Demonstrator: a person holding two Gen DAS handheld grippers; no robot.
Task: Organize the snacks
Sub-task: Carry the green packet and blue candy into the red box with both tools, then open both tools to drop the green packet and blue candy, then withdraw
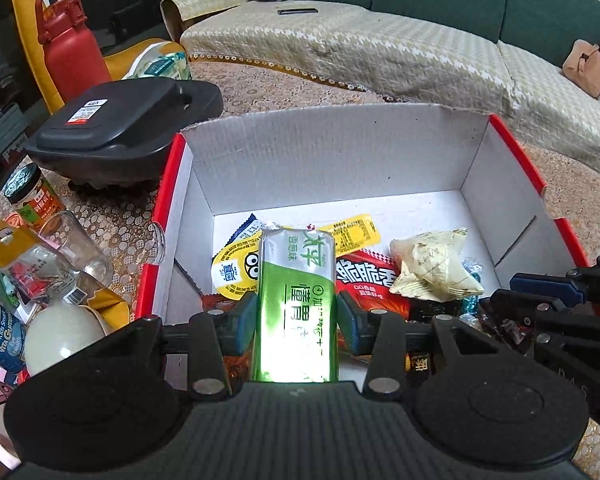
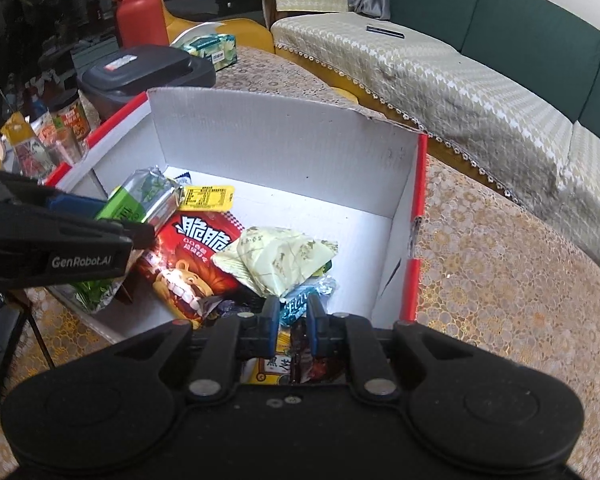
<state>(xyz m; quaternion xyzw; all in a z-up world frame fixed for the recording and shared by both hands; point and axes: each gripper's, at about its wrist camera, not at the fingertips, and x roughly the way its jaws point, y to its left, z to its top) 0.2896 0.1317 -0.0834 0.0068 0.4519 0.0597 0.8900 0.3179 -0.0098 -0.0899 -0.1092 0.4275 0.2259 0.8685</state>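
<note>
A red-and-white cardboard box [image 1: 332, 152] sits on the table and holds several snacks: a red crisp bag [image 1: 364, 280], a yellow packet [image 1: 236, 268], a pale wrapped pastry [image 1: 436, 268]. My left gripper [image 1: 296, 316] is shut on a green biscuit pack [image 1: 296, 300] and holds it over the box's near left side; the pack also shows in the right wrist view [image 2: 140, 200]. My right gripper [image 2: 294, 320] hangs over the near right corner of the box [image 2: 284, 128], jaws narrowly apart around a small dark wrapper [image 2: 300, 344]; grip unclear.
Left of the box stand a black lidded container [image 1: 116, 128], a red bottle [image 1: 72, 56], a jar [image 1: 28, 200], a glass [image 1: 76, 248] and several packets. A sofa with a patterned cover [image 1: 360, 52] runs behind the lace-covered table [image 2: 500, 280].
</note>
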